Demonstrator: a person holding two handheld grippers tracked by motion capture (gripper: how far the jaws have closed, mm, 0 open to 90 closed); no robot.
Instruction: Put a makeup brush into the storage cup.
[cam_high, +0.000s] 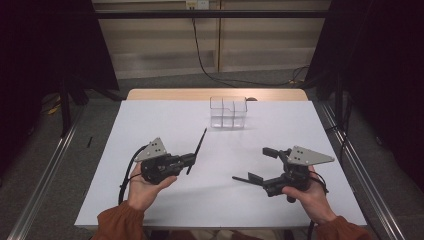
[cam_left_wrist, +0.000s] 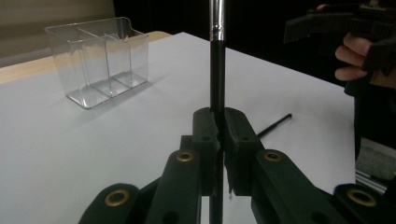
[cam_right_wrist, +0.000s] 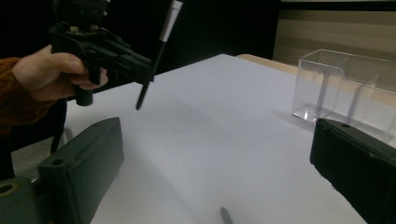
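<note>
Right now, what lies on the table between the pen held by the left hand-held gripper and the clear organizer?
Nothing: in the high view, bare white table separates the pen, clamped in the left hand-held gripper, from the clear compartment organizer.

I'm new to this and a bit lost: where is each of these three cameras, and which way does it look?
High view: above the person's side, facing forward and down on the white table; both forearms show.
Left gripper view: rides the left gripper, along jaws shut on a black brush.
Right gripper view: rides the right gripper, jaws apart.
All share the clear organizer.
</note>
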